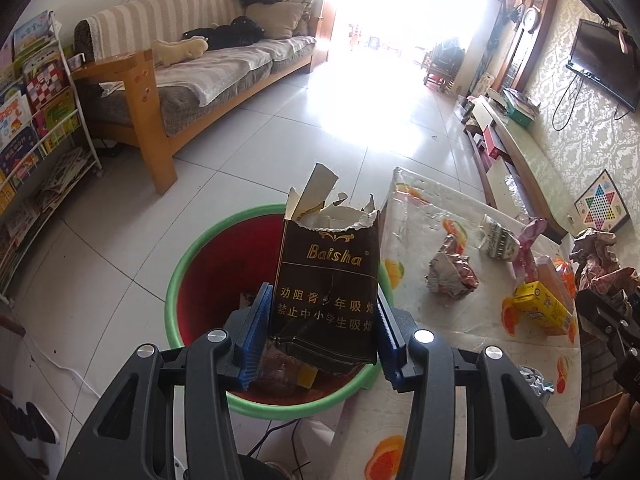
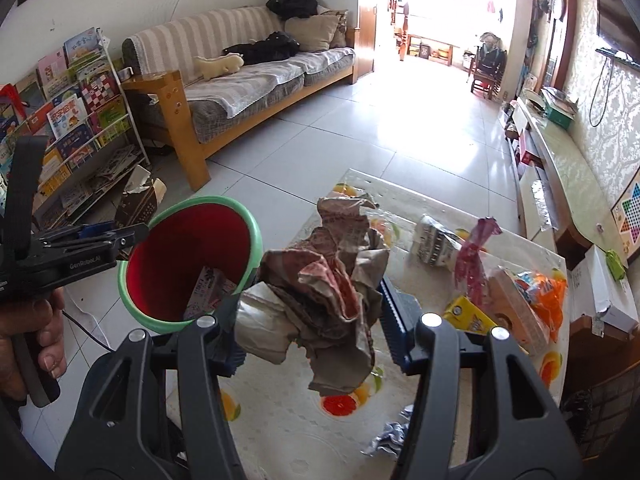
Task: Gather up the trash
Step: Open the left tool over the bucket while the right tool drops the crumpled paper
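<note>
Torn Baisha cigarette pack (image 1: 326,280), centre frame, pinched in the left hand-held gripper (image 1: 322,322) over the red bin (image 1: 176,276), right hand-held gripper (image 2: 310,320) pinching crumpled paper (image 2: 320,300) above the surface (image 2: 288,432): drop step, next release pack, then swing paper over bin.

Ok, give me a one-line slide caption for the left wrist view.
Left gripper holds a torn cigarette pack over the red bin, more trash waiting on the table.
</note>
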Action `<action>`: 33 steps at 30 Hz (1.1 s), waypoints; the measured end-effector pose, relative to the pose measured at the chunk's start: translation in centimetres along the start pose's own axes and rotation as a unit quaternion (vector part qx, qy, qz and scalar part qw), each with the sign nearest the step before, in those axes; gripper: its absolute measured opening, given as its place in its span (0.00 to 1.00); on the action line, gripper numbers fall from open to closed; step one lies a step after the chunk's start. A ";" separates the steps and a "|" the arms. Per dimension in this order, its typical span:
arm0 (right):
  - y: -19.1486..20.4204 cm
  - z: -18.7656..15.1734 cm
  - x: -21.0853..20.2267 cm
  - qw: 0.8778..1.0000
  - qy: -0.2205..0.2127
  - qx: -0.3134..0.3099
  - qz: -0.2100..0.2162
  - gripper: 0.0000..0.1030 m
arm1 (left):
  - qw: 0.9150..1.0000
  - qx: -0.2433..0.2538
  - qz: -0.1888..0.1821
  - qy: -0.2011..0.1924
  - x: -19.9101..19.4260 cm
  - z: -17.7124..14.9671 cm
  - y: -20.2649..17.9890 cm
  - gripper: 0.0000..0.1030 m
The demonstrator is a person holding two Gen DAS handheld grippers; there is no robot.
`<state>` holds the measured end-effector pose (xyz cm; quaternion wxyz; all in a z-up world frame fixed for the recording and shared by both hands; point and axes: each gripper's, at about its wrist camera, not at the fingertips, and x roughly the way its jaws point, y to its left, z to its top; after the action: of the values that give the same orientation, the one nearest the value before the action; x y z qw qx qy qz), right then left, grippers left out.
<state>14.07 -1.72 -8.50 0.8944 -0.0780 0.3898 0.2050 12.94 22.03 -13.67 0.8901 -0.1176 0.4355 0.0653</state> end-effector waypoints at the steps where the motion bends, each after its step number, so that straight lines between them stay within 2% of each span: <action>1: 0.7 0.4 0.4 1.000 0.000 -0.004 0.005 0.52 | 1.000 -0.004 0.002 0.004 0.5 0.1 0.4 0.44; 9: 4.0 2.5 2.7 0.999 0.001 -0.029 0.028 0.52 | 0.999 -0.024 0.006 0.028 3.0 0.0 2.9 0.49; 15: 5.4 3.2 4.2 0.999 0.008 -0.040 0.034 0.52 | 0.998 -0.041 0.030 0.022 2.8 -0.4 4.7 0.72; 19: 6.7 3.1 5.3 0.997 0.018 -0.049 0.050 0.52 | 0.997 -0.064 0.052 0.008 1.8 -0.7 6.7 0.83; 24: 9.1 3.1 6.9 0.995 0.025 -0.066 0.074 0.52 | 0.993 -0.099 0.067 -0.022 -0.2 -0.7 8.8 0.90; 30: 12.0 3.2 9.7 0.991 0.045 -0.085 0.094 0.53 | 0.988 -0.125 0.073 -0.047 -1.9 -0.8 10.4 0.92; 32: 12.8 3.3 10.5 0.990 0.051 -0.090 0.098 0.55 | 0.987 -0.130 0.074 -0.051 -2.2 -0.9 10.9 0.92; 33: 13.2 3.3 10.8 0.989 0.054 -0.094 0.099 0.59 | 0.987 -0.130 0.076 -0.051 -2.2 -0.9 11.1 0.92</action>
<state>17.21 14.49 -13.85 0.8362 -0.1337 0.4220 0.3237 8.48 32.46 -14.18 0.8808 -0.1955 0.3849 0.1946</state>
